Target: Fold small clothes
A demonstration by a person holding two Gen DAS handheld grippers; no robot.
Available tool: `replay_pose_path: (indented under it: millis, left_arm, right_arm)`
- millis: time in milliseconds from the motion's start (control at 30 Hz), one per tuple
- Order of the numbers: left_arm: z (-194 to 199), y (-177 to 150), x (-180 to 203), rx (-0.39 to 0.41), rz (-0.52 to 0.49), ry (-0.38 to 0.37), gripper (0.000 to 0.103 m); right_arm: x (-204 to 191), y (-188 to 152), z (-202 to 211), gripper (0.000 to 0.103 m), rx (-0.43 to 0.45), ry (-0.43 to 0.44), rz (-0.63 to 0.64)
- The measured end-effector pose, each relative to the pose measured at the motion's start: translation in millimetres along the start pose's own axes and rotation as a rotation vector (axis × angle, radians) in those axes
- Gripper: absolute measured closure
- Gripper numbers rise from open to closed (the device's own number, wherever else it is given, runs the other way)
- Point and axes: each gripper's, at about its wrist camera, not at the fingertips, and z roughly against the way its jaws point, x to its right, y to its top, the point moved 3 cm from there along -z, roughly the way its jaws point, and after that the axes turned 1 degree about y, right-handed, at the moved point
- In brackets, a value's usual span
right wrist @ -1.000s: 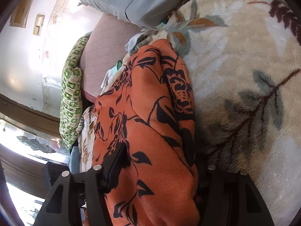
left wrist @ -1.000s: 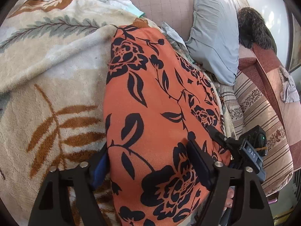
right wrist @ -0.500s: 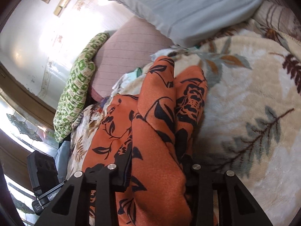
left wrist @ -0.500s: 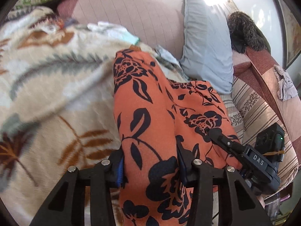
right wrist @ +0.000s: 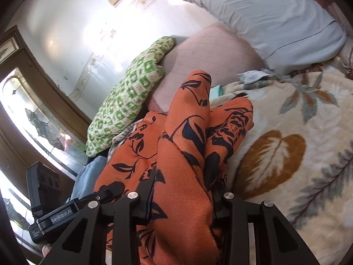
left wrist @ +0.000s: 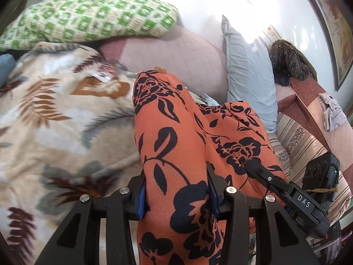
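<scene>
Left wrist view. Left gripper, lower centre of the frame, clamped narrow on a bunched fold of the orange floral garment; fabric filling the gap between the blue-lined pads, so grip judged secure. Garment running from the lower centre up to a raised tip at mid-frame, clear of the leaf-print blanket at left; lifted, presumably, so that the cloth hangs free and can be laid back flat on a new crease. Right gripper at lower right, tips buried in the same garment near the far edge. Green checked pillow at upper left, grey pillow at upper right, both well apart from the work.

Right wrist view. Right gripper, lower centre, likewise closed narrow on a thick gather of the orange floral garment. Cloth rising to two peaks at mid-frame, above the leaf-print blanket at right. Left gripper at lower left, its tips pinching the adjoining edge. Two separate holds judged to keep the edges spread and aligned for the fold; fold not yet set down.
</scene>
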Motion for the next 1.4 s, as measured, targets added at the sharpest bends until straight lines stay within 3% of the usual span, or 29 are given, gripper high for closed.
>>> replay_pose_path:
  millis: [267,500,600,667,700,733,900,1133,1300,1400]
  left_arm:
    - [18.7,-24.5,-46.3,-0.046,0.026,0.079,0.057]
    - [-7.6,-51.0,-75.2,-0.178,0.028,0.181,0.055]
    - [-15.0,-55.4,-86.1,-0.207,0.046,0.188,0.045]
    - [-16.3,-56.1,-86.3,-0.203,0.031,0.209,0.032]
    - [-17.5,-56.8,-86.9,-0.199,0.013,0.243,0.025]
    - [-20.1,-57.5,-89.0,-0.195,-0.001,0.273,0.016]
    - [-20.1,-60.5,-106.0,-0.221,0.122,0.225,0.015]
    - [23.7,-74.7,-78.4,-0.091,0.015,0.381,0.015]
    - [69.8,-94.0,-53.2,0.023,-0.131,0.533,0.015]
    - [97.6,-98.4,-45.1,0.077,-0.156,0.545,0.015]
  right_arm:
    - [-26.9,-43.4,-28.6,0.064,-0.080,0.031,-0.022]
    - [-11.1,-83.5,-49.5,0.064,-0.178,-0.007,-0.103]
    - [0.4,-93.9,-59.0,0.063,-0.224,-0.063,-0.107]
    - [9.7,-98.4,-64.5,0.053,-0.244,-0.102,-0.126]
    - [14.1,-100.2,-66.3,0.040,-0.249,-0.120,-0.138]
    - [18.7,-102.4,-68.8,0.034,-0.259,-0.138,-0.143]
    - [25.7,-104.4,-68.3,0.034,-0.257,-0.123,-0.140]
    - [15.4,-102.8,-35.8,0.034,-0.242,-0.204,-0.104]
    - [-11.3,-99.5,10.4,0.033,-0.132,-0.269,0.028]
    - [-30.6,-99.2,42.6,0.033,-0.059,-0.250,0.081]
